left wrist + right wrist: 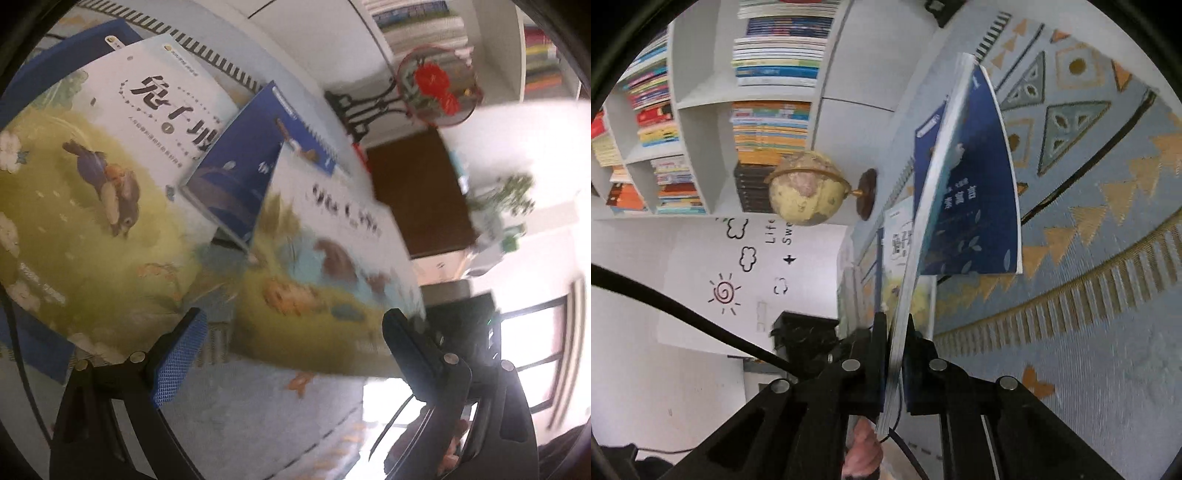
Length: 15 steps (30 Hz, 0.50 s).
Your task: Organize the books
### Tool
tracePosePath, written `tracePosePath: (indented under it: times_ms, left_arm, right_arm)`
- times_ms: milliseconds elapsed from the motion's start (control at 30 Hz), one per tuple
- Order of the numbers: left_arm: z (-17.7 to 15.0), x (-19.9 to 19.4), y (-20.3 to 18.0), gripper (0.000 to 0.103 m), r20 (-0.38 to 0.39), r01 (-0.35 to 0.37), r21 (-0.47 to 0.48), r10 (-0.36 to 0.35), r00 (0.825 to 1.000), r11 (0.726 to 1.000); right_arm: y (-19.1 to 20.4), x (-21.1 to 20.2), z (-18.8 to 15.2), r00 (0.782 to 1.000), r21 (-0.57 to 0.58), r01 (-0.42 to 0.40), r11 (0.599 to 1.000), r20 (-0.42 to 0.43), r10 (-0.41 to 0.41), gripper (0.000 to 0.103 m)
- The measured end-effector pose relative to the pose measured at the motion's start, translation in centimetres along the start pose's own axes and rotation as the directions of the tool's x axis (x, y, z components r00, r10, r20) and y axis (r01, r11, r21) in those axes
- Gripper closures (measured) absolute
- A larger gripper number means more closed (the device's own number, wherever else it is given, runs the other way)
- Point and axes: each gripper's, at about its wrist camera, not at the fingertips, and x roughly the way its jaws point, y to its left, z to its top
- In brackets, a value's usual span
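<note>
Book (925, 206) edge-on between right gripper (894, 334) jaws

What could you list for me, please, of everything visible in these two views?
Picture books: two, green-and-white covers, on the rug; the nearer one blurred.
Blue spiral book: one, lying between them.
Dark blue book: one, held edge-on above the rug.
Rug: one, pale blue with tan triangles.
Bookshelf: white, filled with colourful books.
Globe: one, yellowish, near the shelf.
Fan ornament: one, red flowers, black stand.
Left hand-held gripper: open, over the rug.
Right hand-held gripper: clamped on the dark blue book.
</note>
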Motion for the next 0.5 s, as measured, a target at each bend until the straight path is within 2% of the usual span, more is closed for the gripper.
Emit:
tracePosePath:
  times_ms: [67, 133, 267, 367, 467, 500]
  left_arm:
    - [0.4, 0.5, -0.2, 0.008, -0.025, 0.045, -0.012, -0.045, 0.999, 0.999]
    - [0.6, 1.5, -1.2, 0.006, -0.058, 0.059, 0.014, -0.059, 0.997, 0.998]
    - [0.7, 3.3, -2.2, 0.003, -0.113, 0.029, 0.058, -0.022, 0.993, 0.998]
    - [-0.2, 4.2, -3.1, 0.003, -0.100, -0.048, 0.131, 0.062, 0.993, 0.990]
    - [-1.4, 4.8, -5.2, 0.003, -0.039, -0.152, 0.267, 0.169, 0.985, 0.951]
    - [-1.8, 5.0, -5.9, 0.003, -0.025, -0.185, 0.304, 0.202, 0.979, 0.935]
  right_arm:
    - [1.0, -0.5, -0.4, 1.000, -0.031, 0.004, 1.000, -0.023, -0.005, 0.096]
    - [1.6, -0.6, -0.9, 0.998, -0.057, 0.021, 0.998, -0.057, -0.024, 0.096]
    - [1.9, -0.7, -2.1, 0.989, -0.113, 0.076, 0.991, -0.122, -0.090, 0.096]
    - [1.6, -0.9, -2.6, 0.974, -0.164, 0.158, 0.974, -0.136, -0.181, 0.095]
    - [2.7, -1.0, -3.2, 0.963, -0.255, 0.200, 0.946, -0.126, -0.238, 0.093]
    - [3.6, -0.8, -3.4, 0.955, -0.313, 0.224, 0.923, -0.118, -0.271, 0.093]
